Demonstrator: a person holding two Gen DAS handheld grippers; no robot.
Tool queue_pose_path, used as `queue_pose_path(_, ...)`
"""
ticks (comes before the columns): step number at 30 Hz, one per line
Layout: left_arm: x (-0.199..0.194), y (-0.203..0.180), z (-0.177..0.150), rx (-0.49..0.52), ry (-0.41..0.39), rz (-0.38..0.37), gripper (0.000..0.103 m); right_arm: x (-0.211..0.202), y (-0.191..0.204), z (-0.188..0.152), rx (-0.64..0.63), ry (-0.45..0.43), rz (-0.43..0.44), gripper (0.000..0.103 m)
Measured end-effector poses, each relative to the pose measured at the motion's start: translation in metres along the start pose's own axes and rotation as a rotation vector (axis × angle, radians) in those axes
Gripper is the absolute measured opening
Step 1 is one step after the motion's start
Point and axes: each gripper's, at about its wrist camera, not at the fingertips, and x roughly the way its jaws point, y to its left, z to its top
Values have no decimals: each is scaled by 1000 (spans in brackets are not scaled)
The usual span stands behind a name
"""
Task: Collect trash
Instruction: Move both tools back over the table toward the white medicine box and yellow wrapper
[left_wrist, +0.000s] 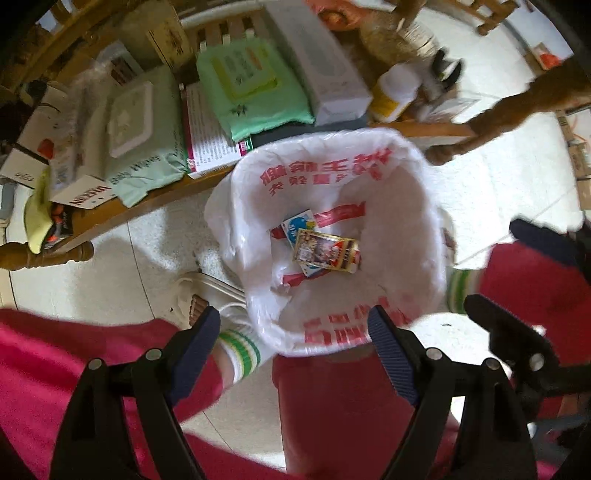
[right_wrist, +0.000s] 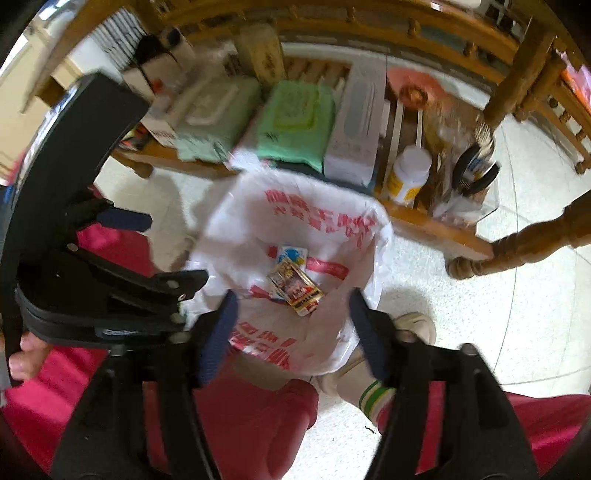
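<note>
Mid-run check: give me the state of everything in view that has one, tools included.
Left tool: open, empty.
Right tool: open, empty.
White plastic bag with red print: mouth open, nearly empty.
Gold printed wrapper: lying in the bag.
Blue-and-white card: in the bag, partly under the wrapper.

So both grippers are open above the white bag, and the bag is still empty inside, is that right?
Not quite: the white bag is not empty. The left wrist view shows a gold packet and a blue-and-white packet inside. Both the left gripper and right gripper are open.

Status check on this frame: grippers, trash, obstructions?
Left gripper open, empty. Right gripper open, empty. Two wrappers lie in the bin bag. Nothing blocking.
</note>
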Motion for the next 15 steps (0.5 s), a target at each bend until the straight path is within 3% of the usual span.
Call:
queue_pose_path(2,-31,1,-14,26,-34,-11,82,-33,-1,-1,-14,-42,19,73)
queue_pose_path(5,-90,6,-29,81,-90,-39,85,-83,-10,3,-23,-103,37,88)
queue_pose_path(7,-130,11,-33,116,-144,-24,91,-120,-18,11,-29,-151,50,91)
queue_pose_path(12,-233,22,-23,211,-279,25,95,-209,-32,40,-113,-258,-13,93)
queue_pose_path(15,-276,24,-9,289,-300,30,95,-249,-32,59,-199,-291,-36,93)
